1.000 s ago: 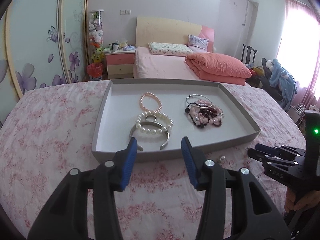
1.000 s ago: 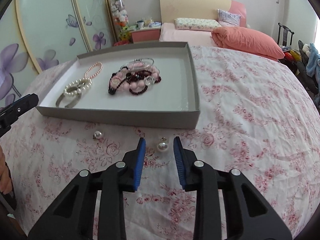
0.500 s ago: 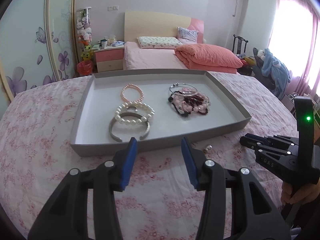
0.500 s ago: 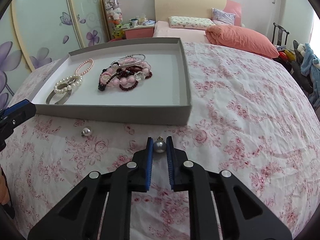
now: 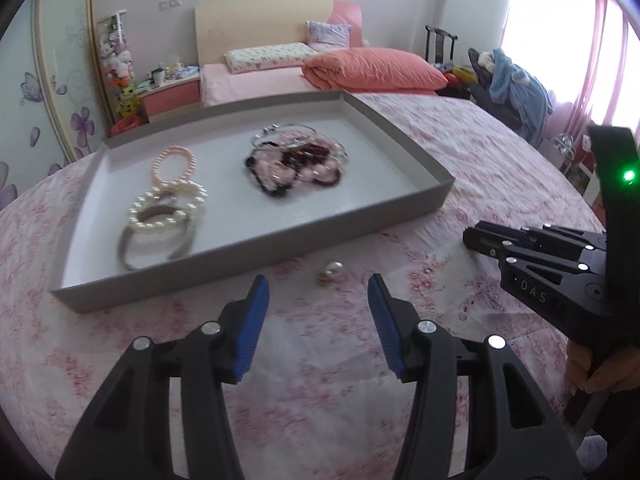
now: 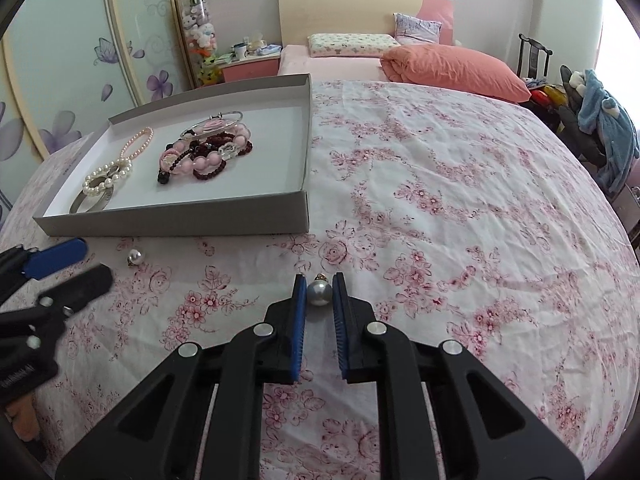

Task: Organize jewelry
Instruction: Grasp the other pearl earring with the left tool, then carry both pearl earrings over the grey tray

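The right claw (image 6: 319, 294) has just closed and now pinches a pearl earring (image 6: 319, 293) low over the floral bedspread (image 6: 440, 200). The left claw (image 5: 318, 300), spread with nothing between its jaws, has just widened and moved in on the second pearl earring (image 5: 332, 271) beside the grey tray (image 5: 256, 254). Both earrings look set to join the bracelets (image 6: 200, 152) inside.

A home bedroom: floral bedspread (image 6: 460, 184) in front, second bed (image 6: 332, 65) with headboard (image 6: 348, 12), pillow (image 6: 348, 45), folded orange quilt (image 6: 452, 68); pink nightstand (image 6: 250, 68); wardrobe doors (image 6: 76, 68) with flower decals; stuffed toys (image 6: 198, 32).
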